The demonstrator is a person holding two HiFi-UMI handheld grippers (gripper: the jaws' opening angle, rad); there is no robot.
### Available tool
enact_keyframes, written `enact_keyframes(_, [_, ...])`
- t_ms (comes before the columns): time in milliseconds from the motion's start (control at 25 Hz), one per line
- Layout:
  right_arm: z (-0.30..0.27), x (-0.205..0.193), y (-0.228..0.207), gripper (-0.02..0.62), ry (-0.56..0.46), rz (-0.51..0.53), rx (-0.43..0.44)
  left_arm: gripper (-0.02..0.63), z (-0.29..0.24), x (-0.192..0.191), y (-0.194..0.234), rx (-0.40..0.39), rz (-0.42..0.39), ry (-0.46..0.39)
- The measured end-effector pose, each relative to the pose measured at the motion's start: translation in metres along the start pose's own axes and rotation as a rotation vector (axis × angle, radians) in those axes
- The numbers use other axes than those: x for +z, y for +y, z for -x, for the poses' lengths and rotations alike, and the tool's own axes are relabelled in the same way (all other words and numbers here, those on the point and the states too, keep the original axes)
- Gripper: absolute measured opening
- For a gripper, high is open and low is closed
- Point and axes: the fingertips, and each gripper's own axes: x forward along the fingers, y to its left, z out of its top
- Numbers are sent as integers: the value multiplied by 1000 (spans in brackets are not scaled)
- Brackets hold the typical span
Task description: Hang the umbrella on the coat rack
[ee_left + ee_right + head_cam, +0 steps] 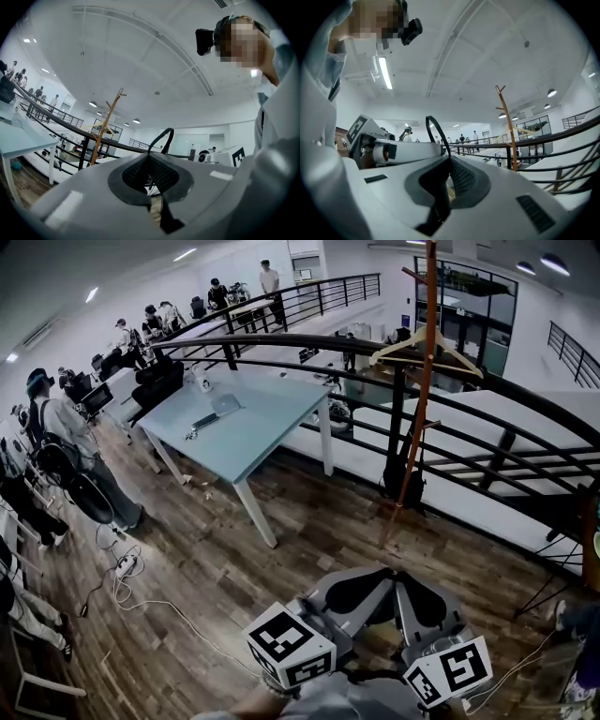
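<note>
The coat rack (pixel 419 399) is a thin orange-brown wooden pole by the black railing, with a wooden hanger (pixel 427 338) on it. It also shows far off as the coat rack (pixel 104 124) and the coat rack (pixel 507 126). My left gripper (pixel 378 575) and right gripper (pixel 405 581) are side by side low in the head view, tips nearly touching and tilted up. A black loop (pixel 162 137), seemingly the umbrella's strap, rises from the closed seam of the left gripper (pixel 150 157). The same loop (pixel 435 132) meets the seam of the right gripper (pixel 450 159). The rest of the umbrella is hidden.
A curved black railing (pixel 487 399) runs between me and the rack's far side. A pale blue table (pixel 253 427) stands left of the rack on the wooden floor. Several people (pixel 56 446) are at the far left. A white cable (pixel 131 592) trails over the floor.
</note>
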Motion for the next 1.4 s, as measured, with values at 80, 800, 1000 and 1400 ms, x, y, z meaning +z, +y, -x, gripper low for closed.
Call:
enact_keyframes(80, [-8,-2,4,2,6,-2,-6,3,6,2,7,5,-6,2])
enact_keyframes(800, [-65,-8,-3,2,36,-25,86,3,5,15,67,96,25,-42])
enact_keyframes(1000, [-91,-11,-33,2,20,-37,111,3,-19,18,92,104,24,-70])
enact_keyframes(1400, [-158,-1,-105,2,8,-62,174,3,-88,36,157,157,5,-67])
